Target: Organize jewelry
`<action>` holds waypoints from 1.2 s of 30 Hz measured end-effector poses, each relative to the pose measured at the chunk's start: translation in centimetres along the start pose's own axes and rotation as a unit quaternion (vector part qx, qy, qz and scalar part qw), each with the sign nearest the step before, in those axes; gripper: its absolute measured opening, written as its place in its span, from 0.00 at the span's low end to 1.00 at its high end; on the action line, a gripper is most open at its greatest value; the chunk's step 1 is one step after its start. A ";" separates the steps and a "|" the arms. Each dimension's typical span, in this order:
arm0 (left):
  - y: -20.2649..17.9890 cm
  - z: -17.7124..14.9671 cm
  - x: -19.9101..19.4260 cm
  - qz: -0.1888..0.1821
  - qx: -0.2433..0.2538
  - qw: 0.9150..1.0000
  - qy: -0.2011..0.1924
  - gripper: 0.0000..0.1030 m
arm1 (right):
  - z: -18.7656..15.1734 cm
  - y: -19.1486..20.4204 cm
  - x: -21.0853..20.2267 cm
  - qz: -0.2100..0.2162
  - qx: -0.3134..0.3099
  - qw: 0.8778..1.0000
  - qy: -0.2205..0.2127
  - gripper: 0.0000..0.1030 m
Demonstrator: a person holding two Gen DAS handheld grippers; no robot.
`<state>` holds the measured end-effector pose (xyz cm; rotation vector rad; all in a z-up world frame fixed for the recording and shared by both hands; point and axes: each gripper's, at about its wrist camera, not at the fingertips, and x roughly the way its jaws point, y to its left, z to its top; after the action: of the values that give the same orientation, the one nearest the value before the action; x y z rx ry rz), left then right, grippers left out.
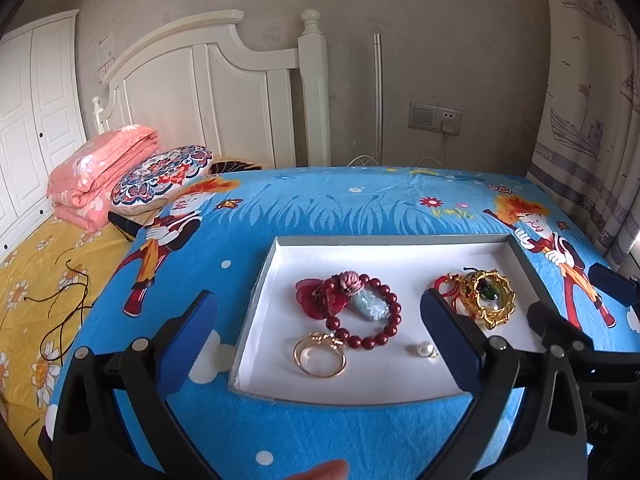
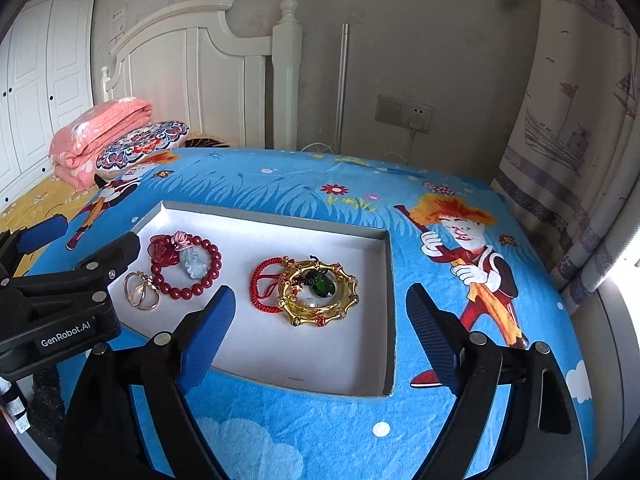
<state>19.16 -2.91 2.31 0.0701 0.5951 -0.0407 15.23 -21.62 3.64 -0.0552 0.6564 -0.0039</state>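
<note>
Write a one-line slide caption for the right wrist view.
Open right hand-held gripper hovers over a white tray holding a red bead bracelet, gold bangle and red cord.

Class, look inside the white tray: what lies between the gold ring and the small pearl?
Only bare white tray floor lies between the gold ring and the pearl. The left wrist view shows it; in the right wrist view the pearl is hidden.

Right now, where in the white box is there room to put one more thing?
The white tray is bare along its front, between the gold bangle and the near wall, and along the back wall. The left end is crowded: the red bead bracelet, gold ring and pearl lie close together.
</note>
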 end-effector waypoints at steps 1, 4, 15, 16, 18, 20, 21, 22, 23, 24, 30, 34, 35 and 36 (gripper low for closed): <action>0.4 -0.4 -0.4 0.001 -0.005 1.000 -0.003 0.95 | -0.1 0.0 -0.3 -0.001 -0.001 1.000 -0.004 0.81; 1.5 -1.6 -1.7 0.007 -0.020 1.000 -0.015 0.95 | -0.6 -0.3 -0.8 0.004 0.006 1.000 -0.007 0.81; 2.6 -4.7 -2.7 0.007 -0.017 1.000 0.000 0.95 | -2.4 0.4 -1.1 0.024 0.004 1.000 0.001 0.81; 2.7 -4.9 -2.6 0.007 -0.017 1.000 0.002 0.95 | -2.4 0.4 -1.1 0.025 0.002 1.000 0.001 0.81; 2.7 -5.0 -2.5 0.007 -0.017 1.000 0.004 0.95 | -2.6 0.4 -1.1 0.026 0.002 1.000 0.002 0.81; 2.7 -5.0 -2.4 0.007 -0.016 1.000 0.006 0.95 | -2.6 0.3 -1.1 0.026 0.004 1.000 0.004 0.81; 2.7 -5.0 -2.4 0.007 -0.016 1.000 0.006 0.95 | -2.7 0.2 -1.0 0.027 0.006 1.000 0.005 0.81; 2.7 -5.0 -2.4 0.007 -0.017 1.000 0.007 0.95 | -2.8 0.1 -1.0 0.028 0.008 1.000 0.006 0.82; 2.7 -4.9 -2.4 0.007 -0.016 1.000 0.007 0.95 | -2.8 0.1 -1.0 0.028 0.009 1.000 0.007 0.81; 2.6 -5.0 -2.4 0.007 -0.016 1.000 0.008 0.95 | -2.9 0.1 -0.9 0.029 0.009 0.999 0.009 0.81; 2.5 -4.9 -2.4 0.006 -0.014 1.000 0.009 0.95 | -3.2 0.1 -0.9 0.031 0.008 0.999 0.013 0.81; 2.5 -4.9 -2.4 0.004 -0.016 1.000 0.010 0.95 | -3.1 0.1 -1.0 0.031 0.010 0.999 0.012 0.81; 2.5 -4.9 -2.4 0.004 -0.016 1.000 0.010 0.95 | -3.1 0.1 -1.0 0.031 0.010 0.999 0.012 0.81; 2.5 -4.9 -2.4 0.004 -0.016 1.000 0.011 0.95 | -3.1 0.1 -1.0 0.031 0.009 0.999 0.012 0.81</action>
<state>14.53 -0.03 -0.27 0.0412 0.6168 -0.0228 12.54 -21.66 1.74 -0.0173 0.6820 0.0483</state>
